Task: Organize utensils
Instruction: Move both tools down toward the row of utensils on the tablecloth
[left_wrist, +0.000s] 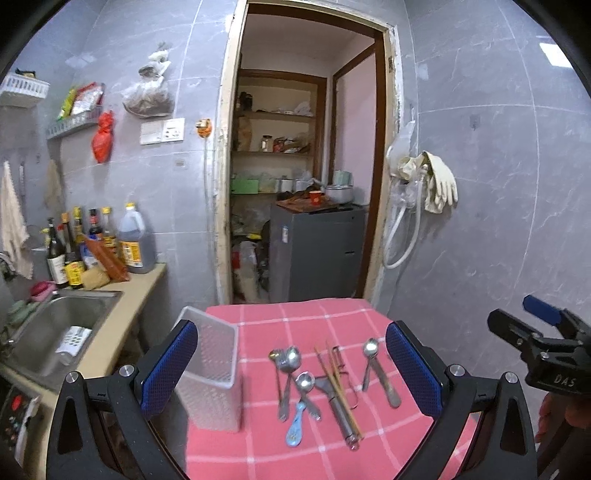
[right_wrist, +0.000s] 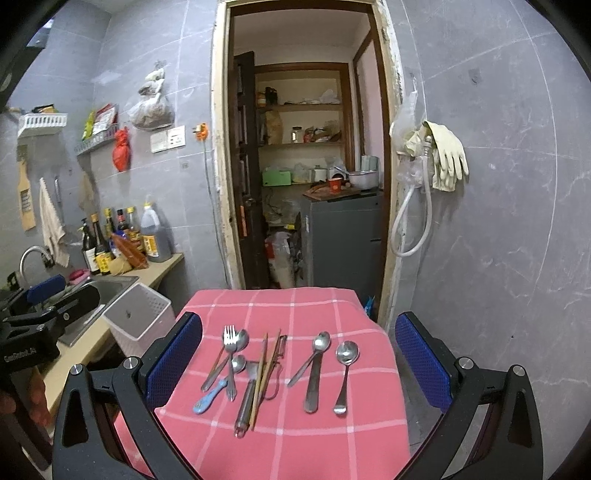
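Several utensils lie on a small table with a pink checked cloth (left_wrist: 314, 317) (right_wrist: 295, 306): metal spoons (left_wrist: 369, 349) (right_wrist: 320, 341), a fork (right_wrist: 229, 338), chopsticks (left_wrist: 338, 384) (right_wrist: 263, 373), a peeler (left_wrist: 338, 356), a blue-handled spoon (left_wrist: 296, 424) (right_wrist: 208, 398). A white perforated utensil holder (left_wrist: 212, 369) (right_wrist: 140, 319) stands upright at the table's left edge. My left gripper (left_wrist: 291, 369) is open and empty above the near side of the table. My right gripper (right_wrist: 299, 365) is open and empty over the utensils.
A steel sink (left_wrist: 55, 328) and a counter with sauce bottles (left_wrist: 96, 243) are at the left. A doorway (left_wrist: 303, 166) with a grey cabinet (left_wrist: 317, 251) lies behind the table. Rubber gloves and a hose (left_wrist: 436, 181) hang on the right wall.
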